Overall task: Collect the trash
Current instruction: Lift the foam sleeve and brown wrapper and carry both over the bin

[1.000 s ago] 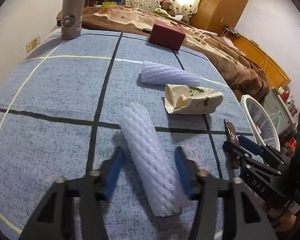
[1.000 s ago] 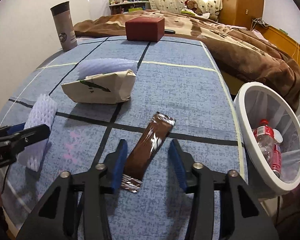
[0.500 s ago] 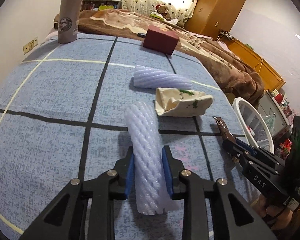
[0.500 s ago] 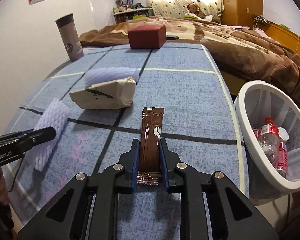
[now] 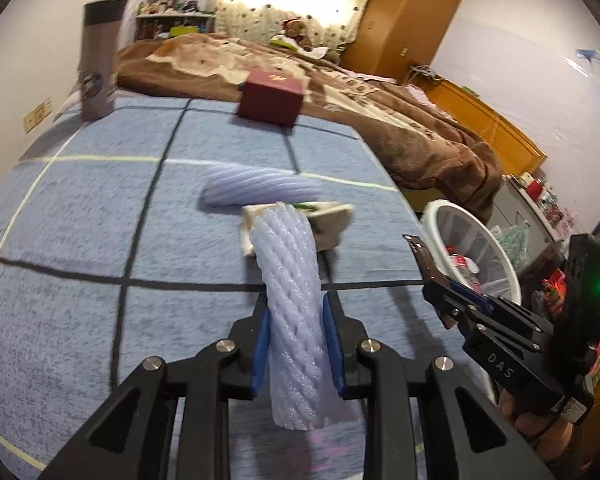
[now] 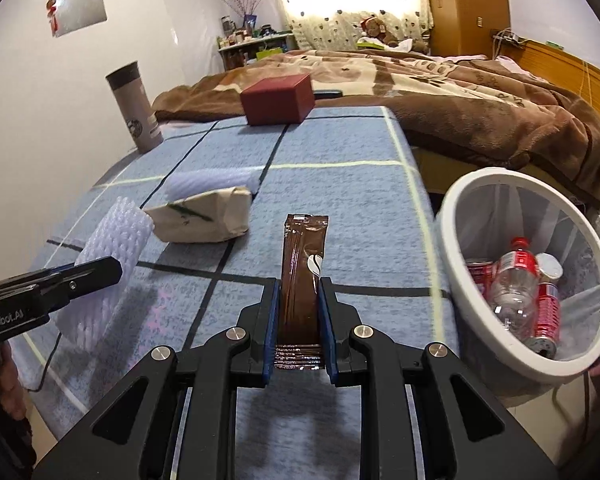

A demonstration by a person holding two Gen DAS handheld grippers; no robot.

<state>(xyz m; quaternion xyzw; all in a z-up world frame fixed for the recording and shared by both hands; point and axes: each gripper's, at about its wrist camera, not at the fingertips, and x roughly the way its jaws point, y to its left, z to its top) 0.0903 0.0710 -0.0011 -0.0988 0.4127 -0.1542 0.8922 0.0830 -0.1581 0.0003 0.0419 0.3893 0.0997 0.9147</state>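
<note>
My left gripper (image 5: 295, 312) is shut on a white foam net sleeve (image 5: 290, 280), lifted off the blue tablecloth (image 5: 80, 248) and sticking out forward between the blue pads. My right gripper (image 6: 299, 296) is shut on a brown snack wrapper (image 6: 302, 256), also raised above the cloth. In the left wrist view that wrapper (image 5: 422, 256) and the right gripper (image 5: 452, 304) show at the right. A second foam sleeve (image 5: 256, 190) and a crumpled cream paper bag (image 6: 204, 218) lie on the table. The white trash bin (image 6: 460, 216) stands off the table's right edge.
Plastic bottles and cans (image 6: 516, 284) fill the bin. A dark red box (image 6: 278, 98) and a grey tumbler (image 6: 134, 106) stand at the table's far end. Behind them is a bed with a brown blanket (image 6: 460, 92).
Both grippers went from open around their items to shut on them. Both have since lifted, the foam sleeve and the wrapper rising off the cloth and straightening between the pads.
</note>
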